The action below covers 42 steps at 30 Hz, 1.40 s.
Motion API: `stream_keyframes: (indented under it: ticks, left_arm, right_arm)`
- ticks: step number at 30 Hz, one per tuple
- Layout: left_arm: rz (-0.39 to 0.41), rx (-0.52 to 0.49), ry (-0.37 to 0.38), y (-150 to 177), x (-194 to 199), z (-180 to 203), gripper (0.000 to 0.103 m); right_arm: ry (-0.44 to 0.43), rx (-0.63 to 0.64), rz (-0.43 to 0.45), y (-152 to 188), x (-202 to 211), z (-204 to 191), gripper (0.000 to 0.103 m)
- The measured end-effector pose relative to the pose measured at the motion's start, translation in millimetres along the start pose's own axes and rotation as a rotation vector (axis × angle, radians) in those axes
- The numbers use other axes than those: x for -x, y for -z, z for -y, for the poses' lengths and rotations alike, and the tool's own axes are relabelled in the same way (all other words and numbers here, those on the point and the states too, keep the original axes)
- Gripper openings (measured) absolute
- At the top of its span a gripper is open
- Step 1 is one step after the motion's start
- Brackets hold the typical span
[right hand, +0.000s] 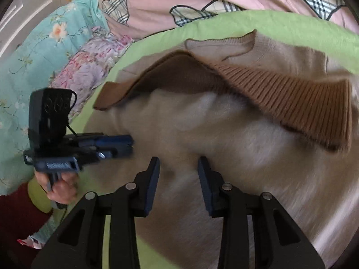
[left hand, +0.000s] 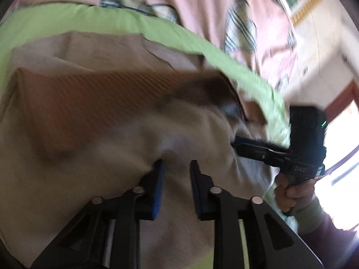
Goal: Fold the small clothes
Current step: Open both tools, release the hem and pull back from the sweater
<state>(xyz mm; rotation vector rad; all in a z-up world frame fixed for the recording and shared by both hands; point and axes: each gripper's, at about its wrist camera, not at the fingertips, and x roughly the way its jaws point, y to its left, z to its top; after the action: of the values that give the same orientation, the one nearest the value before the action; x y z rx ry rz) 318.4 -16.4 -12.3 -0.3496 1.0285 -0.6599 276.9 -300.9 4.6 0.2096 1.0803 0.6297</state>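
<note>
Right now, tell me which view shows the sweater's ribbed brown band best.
The right wrist view: the ribbed brown band runs sharply across the beige sweater, ribs distinct. In the left wrist view the same band is blurred, its right end smeared near the right gripper.

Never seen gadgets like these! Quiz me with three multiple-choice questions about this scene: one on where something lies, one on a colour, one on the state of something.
1. Where does the sweater lie?
A. on a green mat
B. on a wooden floor
C. in a basket

2. What colour is the sweater's ribbed hem?
A. navy
B. orange-brown
C. white

3. How do the right gripper's jaws stand?
A. clamped on the pink sheet
B. shut on a sock
C. open

Answers:
1 A: the sweater is spread on the green mat, which shows around its edges.
2 B: the ribbed hem is orange-brown against the beige body.
3 C: the right gripper shows a clear gap between its fingers in its own view.
</note>
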Motion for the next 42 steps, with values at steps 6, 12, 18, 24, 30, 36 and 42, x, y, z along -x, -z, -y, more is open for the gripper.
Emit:
stream_keyframes:
  ticks: [6, 12, 18, 24, 30, 36, 42]
  left_arm:
    - [0.191, 0.155, -0.163, -38.2, 31.5, -53.4, 0.023]
    - [0.34, 0.349, -0.162, -42.5, 61.3, -96.5, 0.023]
    - [0.337, 0.308, -0.195, 4.7, 79.4, -62.4, 0.031]
    - [0.314, 0.289, -0.174, 69.7, 94.9, -22.7, 0.034]
    - [0.287, 0.31, -0.145, 121.3, 102.5, 2.3, 0.041]
    - [0.256, 0.34, -0.135, 167.6, 108.1, 9.9, 0.048]
    - [0.248, 0.414, -0.115, 196.5, 107.5, 1.0, 0.05]
  right_arm:
    - [0.177, -0.272, 0.191, -19.1, 30.6, 75.1, 0.037]
    - [0.23, -0.483, 0.402, -5.0, 72.9, 118.0, 0.037]
    - [0.191, -0.457, 0.394, 23.5, 86.0, 87.1, 0.039]
    - [0.152, -0.406, 0.323, 57.9, 80.3, 45.6, 0.04]
    - [0.125, -0.393, 0.321, 85.4, 88.7, 13.8, 0.049]
    - [0.087, -0.433, 0.316, 121.4, 92.8, -7.6, 0.05]
    - [0.074, -0.442, 0.288, 148.9, 92.7, -22.5, 0.054]
